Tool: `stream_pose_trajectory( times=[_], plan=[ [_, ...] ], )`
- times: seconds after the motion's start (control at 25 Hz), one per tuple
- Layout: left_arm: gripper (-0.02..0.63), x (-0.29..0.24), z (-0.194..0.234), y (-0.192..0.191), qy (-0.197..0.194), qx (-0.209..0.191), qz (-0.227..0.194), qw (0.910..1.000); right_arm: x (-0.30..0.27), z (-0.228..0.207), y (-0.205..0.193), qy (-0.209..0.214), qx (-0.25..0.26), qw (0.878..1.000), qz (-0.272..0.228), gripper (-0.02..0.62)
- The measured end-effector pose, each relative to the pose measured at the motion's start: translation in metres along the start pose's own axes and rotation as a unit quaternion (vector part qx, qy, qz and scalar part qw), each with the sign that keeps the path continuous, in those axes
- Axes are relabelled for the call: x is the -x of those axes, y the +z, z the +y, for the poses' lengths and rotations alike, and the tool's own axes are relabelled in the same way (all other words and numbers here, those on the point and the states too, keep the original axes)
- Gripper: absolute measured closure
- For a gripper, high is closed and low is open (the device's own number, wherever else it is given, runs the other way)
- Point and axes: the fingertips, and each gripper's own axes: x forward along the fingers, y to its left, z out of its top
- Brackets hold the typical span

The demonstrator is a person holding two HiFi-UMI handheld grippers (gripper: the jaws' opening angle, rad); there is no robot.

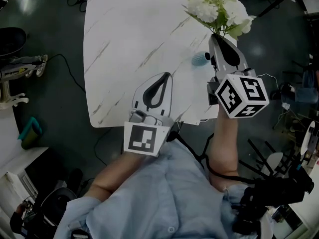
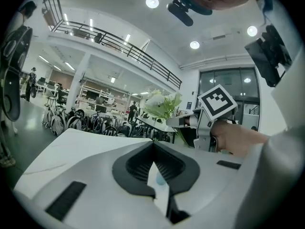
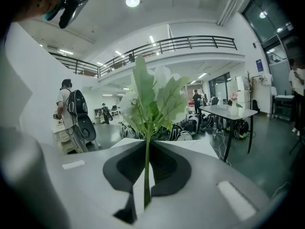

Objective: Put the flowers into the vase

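A bunch of white flowers (image 1: 218, 6) with green leaves hangs over the far right corner of the white marble table (image 1: 129, 39). My right gripper (image 1: 214, 35) is shut on the stem, and in the right gripper view the green stem (image 3: 147, 171) runs up between the closed jaws to the blooms (image 3: 150, 97). A small pale blue vase (image 1: 200, 59) stands on the table just left of that gripper. My left gripper (image 1: 167, 75) is shut with nothing in it, over the table's near edge. From the left gripper (image 2: 153, 143) view the flowers (image 2: 159, 104) and right gripper (image 2: 183, 120) show ahead.
Dark floor with cables (image 1: 70, 73) surrounds the table. A teal object (image 1: 30, 131) and white furniture (image 1: 10, 133) lie to the left, chairs and gear (image 1: 294, 148) to the right. In the right gripper view a person with a backpack (image 3: 71, 111) stands left and another table (image 3: 228, 111) right.
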Motion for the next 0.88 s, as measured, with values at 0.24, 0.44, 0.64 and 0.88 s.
stream_pose_trajectory(
  times=[0.24, 0.44, 0.64, 0.88],
  plan=[
    [0.601, -0.013, -0.005, -0.001, -0.016, -0.004, 0.009, 0.9998, 0.002, -0.023, 0.010, -0.018, -0.011, 1.000, -0.021, 0.588],
    [0.601, -0.027, 0.000, -0.004, -0.018, -0.001, 0.019, 0.9997, -0.003, -0.039, 0.013, -0.019, -0.032, 0.999, -0.039, 0.588],
    [0.601, -0.037, 0.005, -0.009, -0.018, 0.004, 0.029, 0.9994, -0.009, -0.046, 0.022, -0.005, -0.049, 0.997, -0.065, 0.588],
    [0.601, -0.043, 0.014, -0.013, -0.015, 0.013, 0.036, 0.9991, -0.014, -0.046, 0.036, 0.019, -0.073, 0.992, -0.101, 0.588]
  ],
)
